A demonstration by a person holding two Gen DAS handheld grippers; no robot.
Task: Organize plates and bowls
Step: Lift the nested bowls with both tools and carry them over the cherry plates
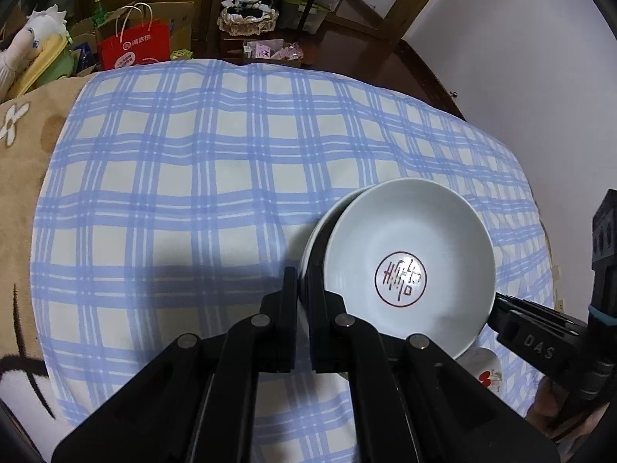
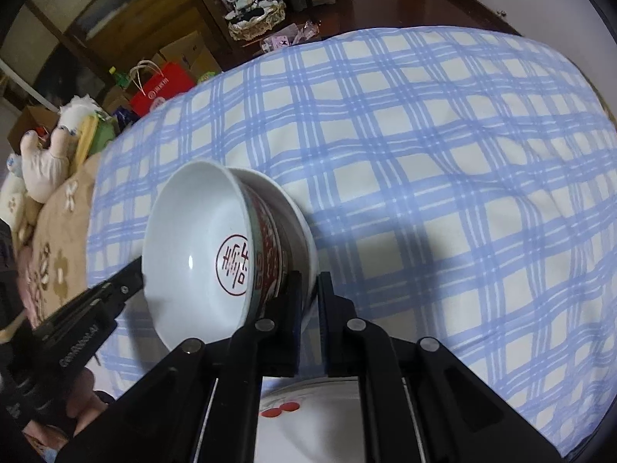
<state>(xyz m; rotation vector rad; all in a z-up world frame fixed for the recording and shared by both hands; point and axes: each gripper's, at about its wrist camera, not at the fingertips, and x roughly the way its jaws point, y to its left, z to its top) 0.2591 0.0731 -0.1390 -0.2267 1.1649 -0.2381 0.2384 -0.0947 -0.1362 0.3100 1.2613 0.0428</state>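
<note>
Two nested white bowls with a red round emblem inside are held above the blue checked cloth (image 1: 185, 177). In the left wrist view the inner bowl (image 1: 408, 266) sits in the outer bowl (image 1: 312, 239). My left gripper (image 1: 303, 281) is shut on the outer bowl's rim. In the right wrist view the inner bowl (image 2: 193, 247) has a red patterned outside and sits in the outer bowl (image 2: 297, 227). My right gripper (image 2: 308, 289) is shut on the outer bowl's rim. A white plate with red marks (image 2: 308, 405) lies below the right gripper; it also shows in the left wrist view (image 1: 486, 370).
A beige flowered blanket (image 1: 23, 146) lies left of the cloth. Behind it stand a red paper bag (image 1: 133, 44), plush toys (image 1: 27, 46), cardboard boxes, a basket (image 1: 248, 19) and wooden furniture. A white wall (image 1: 520, 58) is on the right.
</note>
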